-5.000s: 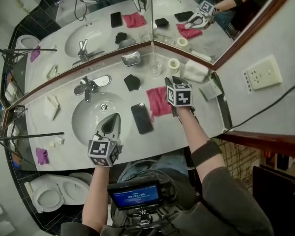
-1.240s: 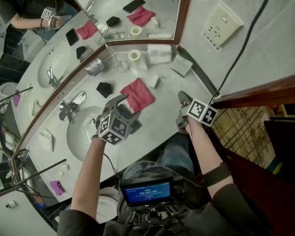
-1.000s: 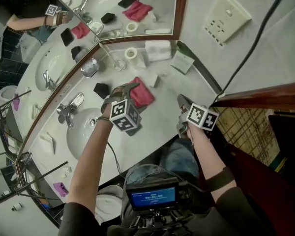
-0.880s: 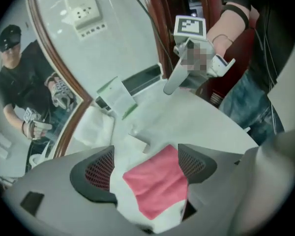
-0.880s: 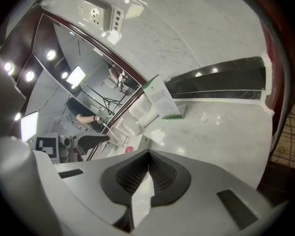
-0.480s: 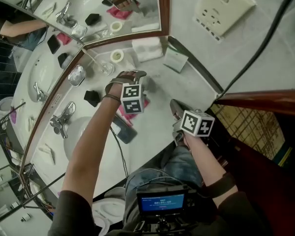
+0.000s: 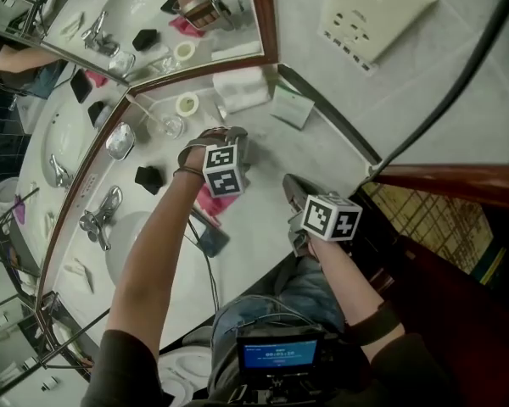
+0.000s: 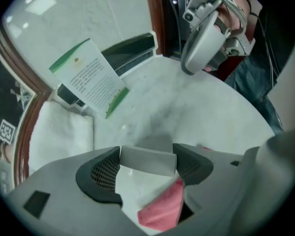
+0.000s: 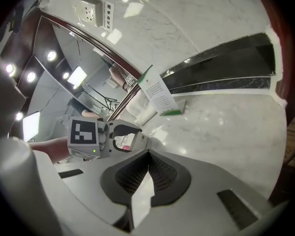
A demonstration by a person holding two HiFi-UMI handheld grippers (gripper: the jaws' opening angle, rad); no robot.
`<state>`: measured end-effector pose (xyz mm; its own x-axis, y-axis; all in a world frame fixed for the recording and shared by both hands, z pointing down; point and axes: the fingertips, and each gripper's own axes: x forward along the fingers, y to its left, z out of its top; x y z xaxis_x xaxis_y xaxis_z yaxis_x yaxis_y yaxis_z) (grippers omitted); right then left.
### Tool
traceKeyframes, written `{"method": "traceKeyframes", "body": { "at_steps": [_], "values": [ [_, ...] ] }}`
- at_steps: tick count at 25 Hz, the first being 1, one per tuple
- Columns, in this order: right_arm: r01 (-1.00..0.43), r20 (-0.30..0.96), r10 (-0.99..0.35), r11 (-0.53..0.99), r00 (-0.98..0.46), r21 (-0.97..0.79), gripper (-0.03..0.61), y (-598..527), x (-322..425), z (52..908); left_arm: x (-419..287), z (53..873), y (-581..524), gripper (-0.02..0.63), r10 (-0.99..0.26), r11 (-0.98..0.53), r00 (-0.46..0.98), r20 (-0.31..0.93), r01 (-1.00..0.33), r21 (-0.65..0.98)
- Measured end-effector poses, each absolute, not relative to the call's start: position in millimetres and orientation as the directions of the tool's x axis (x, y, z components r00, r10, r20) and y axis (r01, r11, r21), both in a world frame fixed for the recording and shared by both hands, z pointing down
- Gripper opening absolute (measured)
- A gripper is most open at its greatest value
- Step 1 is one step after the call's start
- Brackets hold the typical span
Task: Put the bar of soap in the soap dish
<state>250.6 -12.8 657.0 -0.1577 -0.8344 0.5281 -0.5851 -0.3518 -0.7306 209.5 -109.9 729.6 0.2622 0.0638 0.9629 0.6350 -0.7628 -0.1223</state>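
A pale bar of soap (image 8: 147, 160) lies on the marble counter beside a pink cloth (image 8: 162, 211). My left gripper (image 8: 148, 170) points steeply down over it; its jaws have just been closing and the pads now meet both ends of the bar. In the head view the left gripper (image 7: 225, 138) hides the soap. The shiny metal soap dish (image 7: 119, 140) sits by the mirror, well to the left of that gripper. My right gripper (image 7: 293, 186) hovers shut and empty near the counter's front edge, its pads (image 9: 137, 178) pressed together.
A folded white towel (image 7: 242, 87) and a printed card (image 7: 290, 107) stand in the corner behind the soap. A glass (image 7: 168, 125), a tape roll (image 7: 187, 104), a black object (image 7: 148, 178), a phone (image 7: 208, 237) and the tap (image 7: 97, 219) lie to the left.
My left gripper has travelled from over the phone, across the pink cloth, and dropped onto the soap. Its jaws have narrowed around the bar. The right gripper has hardly moved.
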Motion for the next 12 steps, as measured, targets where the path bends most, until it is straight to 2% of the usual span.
{"method": "traceKeyframes", "body": {
  "at_steps": [8, 12],
  "values": [
    [-0.612, 0.549, -0.824, -0.362, -0.144, -0.703, 0.002, -7, 253, 659, 233, 696, -100, 0.338, 0.102, -0.859, 0.406, 0.908, 0.496, -0.126],
    [-0.675, 0.58, -0.802, -0.348, -0.145, -0.65, 0.002, -9, 255, 654, 240, 664, -100, 0.337, 0.102, -0.901, 0.495, 0.863, 0.414, -0.131]
  ]
}}
